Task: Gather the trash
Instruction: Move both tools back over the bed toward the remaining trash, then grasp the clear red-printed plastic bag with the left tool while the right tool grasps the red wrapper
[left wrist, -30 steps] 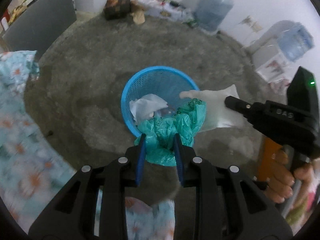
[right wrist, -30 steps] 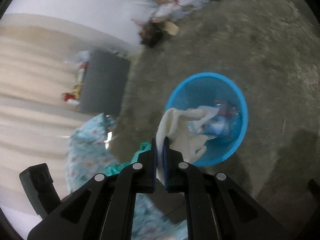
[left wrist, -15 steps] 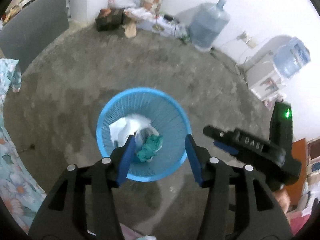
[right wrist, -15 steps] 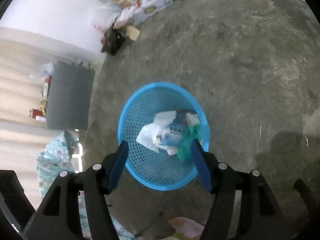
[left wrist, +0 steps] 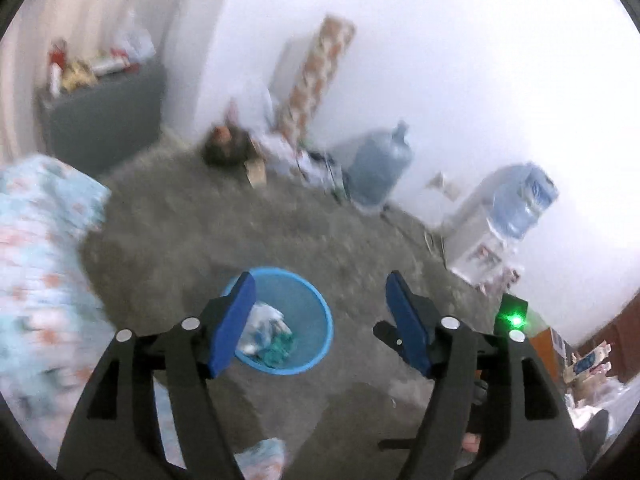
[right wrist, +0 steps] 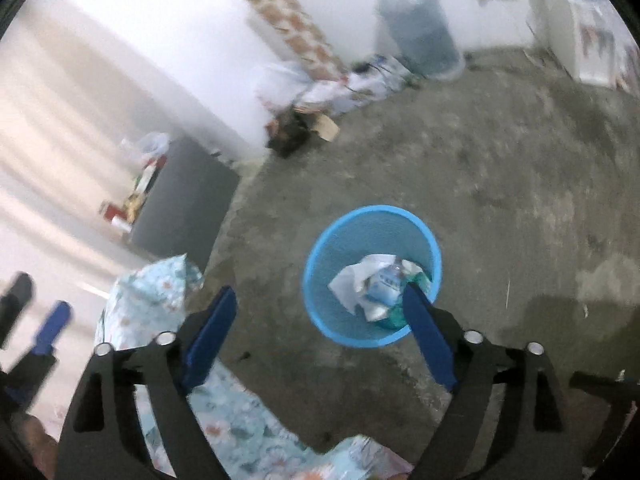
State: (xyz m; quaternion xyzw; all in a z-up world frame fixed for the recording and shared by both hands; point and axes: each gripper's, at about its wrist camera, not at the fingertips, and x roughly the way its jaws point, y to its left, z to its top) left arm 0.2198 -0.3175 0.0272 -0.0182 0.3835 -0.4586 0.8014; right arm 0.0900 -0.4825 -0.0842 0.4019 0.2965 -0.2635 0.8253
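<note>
Your left claw (left wrist: 320,320) stands wide apart with nothing between its blue pads; its jaws have just been opening. Your right claw (right wrist: 320,332) is spread just as wide and empty, and its jaws have also just been opening.

The blue mesh wastebasket (left wrist: 320,308) sits on the grey concrete floor (left wrist: 240,232) below and ahead of your left claw, mostly between its two fingers and nearer the left one, whose pad covers part of the rim. In the right wrist view the same wastebasket (right wrist: 348,232) lies ahead of your right claw, toward its right finger, whose tip overlaps the near edge of the rim.

The trash is inside the basket: crumpled white paper (right wrist: 352,280), a pale blue-printed wrapper (right wrist: 384,280) and a teal plastic bag (left wrist: 278,350) bunched at the side nearest the claws. Neither claw touches any of it.

A floral cloth (right wrist: 160,296) lies to the left of and under your right claw. Farther ahead of both claws, a large water jug (right wrist: 420,28) stands by the white wall, with a patterned roll (right wrist: 292,20) leaning on the wall and a heap of clutter to the left of it. A grey cabinet (right wrist: 188,200) stands off to the left. The water dispenser (left wrist: 496,232) is ahead and right of your left claw. Both views are motion-blurred.
</note>
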